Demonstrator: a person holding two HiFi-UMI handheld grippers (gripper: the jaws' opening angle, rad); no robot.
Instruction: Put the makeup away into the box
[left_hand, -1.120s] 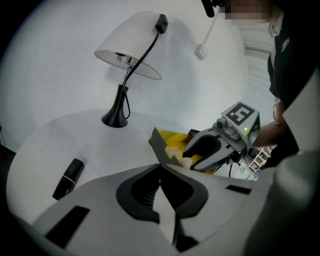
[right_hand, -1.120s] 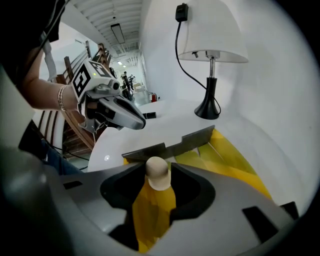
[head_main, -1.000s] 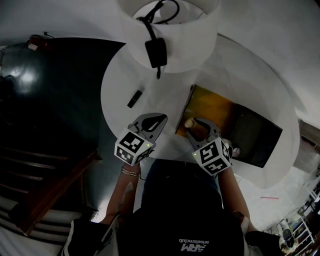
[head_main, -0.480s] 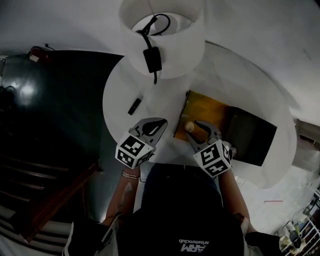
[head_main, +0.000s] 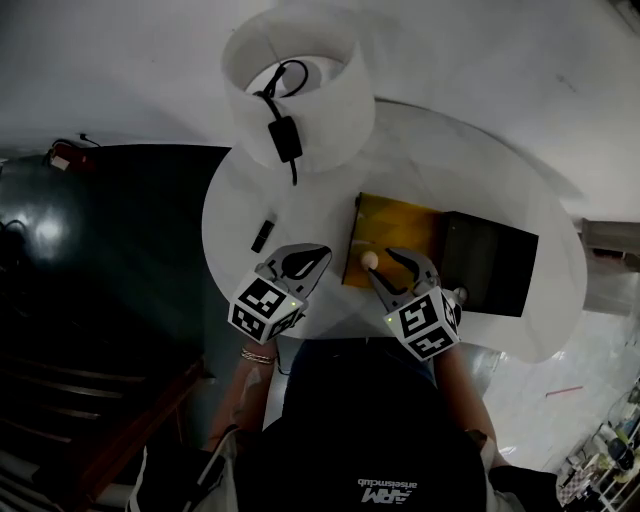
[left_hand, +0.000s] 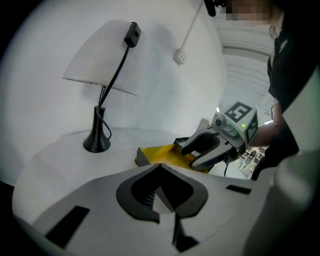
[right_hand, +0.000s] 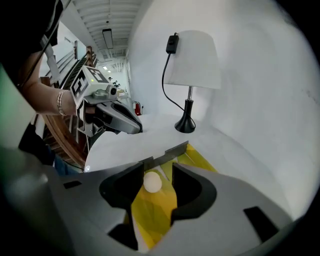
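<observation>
An open box with a yellow lining (head_main: 398, 226) lies on the round white table (head_main: 540, 330), its black lid (head_main: 490, 262) laid flat to its right. A small cream ball-shaped makeup piece (head_main: 370, 259) rests in the box's near left corner. My right gripper (head_main: 386, 262) hovers over that corner, open. In the right gripper view the cream piece (right_hand: 152, 182) shows below the gap of the right gripper (right_hand: 161, 170), untouched. A black makeup tube (head_main: 262, 232) lies on the table left of the box. My left gripper (head_main: 322, 251) is shut and empty, between tube and box.
A lamp with a white shade (head_main: 330, 95), a black cord and switch (head_main: 284, 138) stands at the table's far side, its black base (left_hand: 97, 142) behind the box (left_hand: 160, 154). Dark floor and wooden stairs (head_main: 90, 400) lie to the left.
Both grippers have lifted a little off the table. The cream piece stays in the box's corner. The right jaws stay apart, and the left ones stay together.
</observation>
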